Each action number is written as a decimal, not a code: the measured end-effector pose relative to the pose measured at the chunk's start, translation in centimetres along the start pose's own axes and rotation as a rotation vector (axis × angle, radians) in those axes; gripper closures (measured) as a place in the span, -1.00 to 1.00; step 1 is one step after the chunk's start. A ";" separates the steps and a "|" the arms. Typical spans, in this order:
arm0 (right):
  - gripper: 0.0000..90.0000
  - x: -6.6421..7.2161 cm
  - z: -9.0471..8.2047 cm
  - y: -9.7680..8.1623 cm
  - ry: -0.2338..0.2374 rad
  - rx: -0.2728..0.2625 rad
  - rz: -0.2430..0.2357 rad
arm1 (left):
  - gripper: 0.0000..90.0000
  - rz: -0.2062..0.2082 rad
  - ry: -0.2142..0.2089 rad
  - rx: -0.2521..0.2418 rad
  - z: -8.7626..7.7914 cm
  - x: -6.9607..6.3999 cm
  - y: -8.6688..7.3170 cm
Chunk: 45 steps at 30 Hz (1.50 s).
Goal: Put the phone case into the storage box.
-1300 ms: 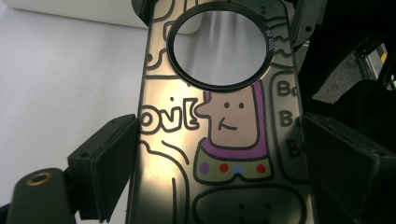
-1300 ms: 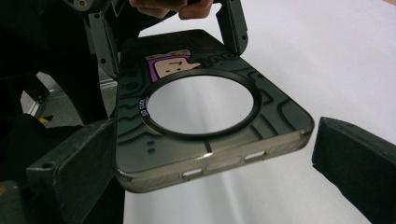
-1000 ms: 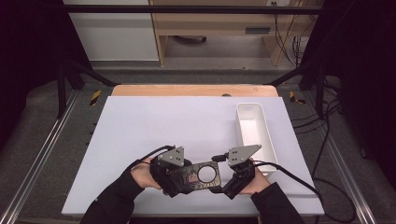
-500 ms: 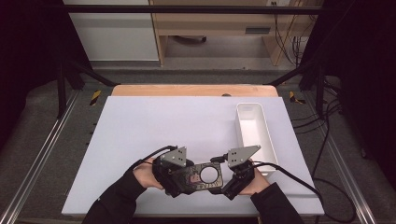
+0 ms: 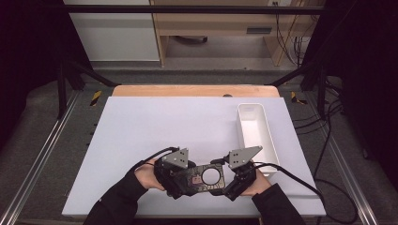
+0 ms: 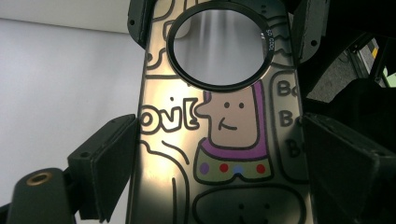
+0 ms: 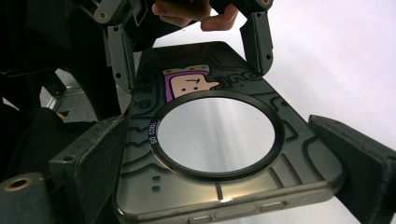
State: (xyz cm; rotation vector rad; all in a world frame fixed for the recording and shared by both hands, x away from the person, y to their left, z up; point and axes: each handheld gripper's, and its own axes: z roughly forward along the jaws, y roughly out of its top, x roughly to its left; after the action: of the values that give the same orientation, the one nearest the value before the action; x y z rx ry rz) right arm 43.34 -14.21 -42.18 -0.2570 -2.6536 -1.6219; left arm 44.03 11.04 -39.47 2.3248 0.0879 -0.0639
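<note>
A dark phone case [image 5: 202,178] printed with cartoon figures and a round mirror-like ring lies level between my two grippers, near the table's front edge. My left gripper [image 5: 184,181] grips its left end. In the left gripper view its jaws [image 6: 219,163] press on both long edges of the case [image 6: 224,121]. My right gripper [image 5: 226,181] holds the opposite end by the ring. In the right gripper view its jaws [image 7: 224,158] close on the sides of the case [image 7: 201,79]. The left gripper's fingers [image 7: 122,56] clamp the far end there.
The white table top [image 5: 164,122] stretches away behind the grippers. A long white bin [image 5: 256,136] stands at its right side, close beyond my right gripper. Black cables trail from both grippers toward the front and right edges.
</note>
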 end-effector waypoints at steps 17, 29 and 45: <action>-0.79 0.1 -0.2 0.1 0.011 -0.006 -0.006 | -0.74 0.011 -0.014 -0.005 0.2 0.1 -0.3; -0.76 0.2 -0.2 0.1 0.020 -0.007 -0.007 | -0.75 0.019 -0.025 -0.001 0.5 0.2 -0.6; -0.73 0.3 -0.4 0.2 0.026 -0.005 0.003 | -0.76 0.028 -0.029 -0.002 0.5 0.3 -0.7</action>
State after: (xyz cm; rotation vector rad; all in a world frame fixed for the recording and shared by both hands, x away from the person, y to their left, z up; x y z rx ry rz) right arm 43.08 -14.40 -41.81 -0.2385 -2.6296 -1.6193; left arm 44.22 11.10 -40.34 2.3219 0.0413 -0.0834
